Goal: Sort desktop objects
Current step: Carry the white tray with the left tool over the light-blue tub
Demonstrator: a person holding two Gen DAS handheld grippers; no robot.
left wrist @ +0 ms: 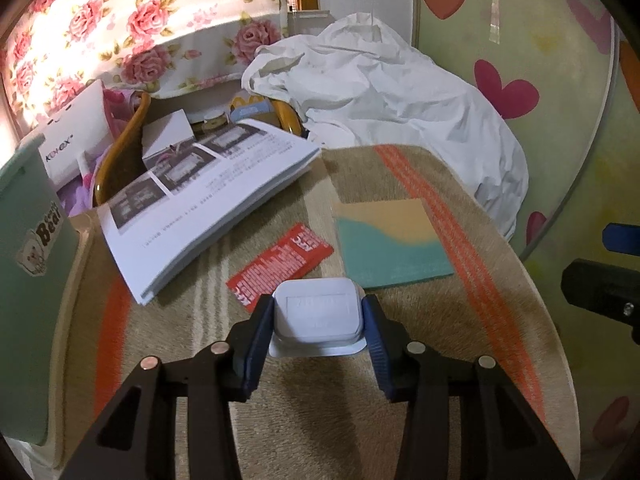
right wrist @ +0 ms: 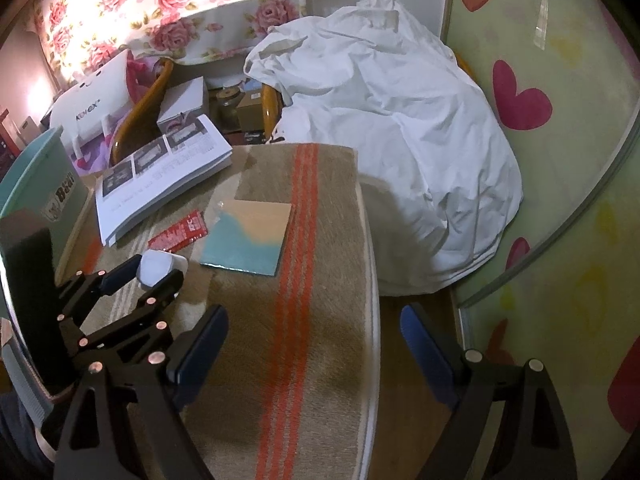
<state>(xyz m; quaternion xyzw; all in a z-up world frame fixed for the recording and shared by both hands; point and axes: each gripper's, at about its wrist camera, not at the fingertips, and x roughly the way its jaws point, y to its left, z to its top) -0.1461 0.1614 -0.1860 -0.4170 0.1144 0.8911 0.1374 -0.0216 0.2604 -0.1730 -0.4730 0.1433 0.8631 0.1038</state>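
Left claw [left wrist: 318,320] clamped on a small white tub [left wrist: 318,316], blue pads pressing its two short sides, lid facing the camera. Narrow grip, just wide enough for the tub, likely chosen so the flat sides give the pads firm purchase. Appears lifted a little clear of the tan cloth [left wrist: 420,320], though contact underneath cannot be confirmed. Same grip visible from the right wrist view, tub [right wrist: 158,268] caught at the fingertips of the left claw [right wrist: 156,276], low and left.

Right claw [right wrist: 312,340] spread wide, holding nothing, hanging over the cloth's near right edge and its orange stripes [right wrist: 296,240], seemingly parked out of the way while the left works.

Just beyond the tub, a red packet [left wrist: 282,262] flat on the cloth, close behind the left pad. Further right, a square card [left wrist: 390,242], teal and tan, lying flat and apart from the packet. To the left, an open booklet [left wrist: 208,200] with printed pages, one corner overhanging the table's far edge. At far left, a pale green bin [left wrist: 28,260] with a bear sticker, standing at the table's left side, a probable drop point for sorted items.

Behind the table, a white sheet [left wrist: 400,100] heaped in a mound, and a chair holding boxes.
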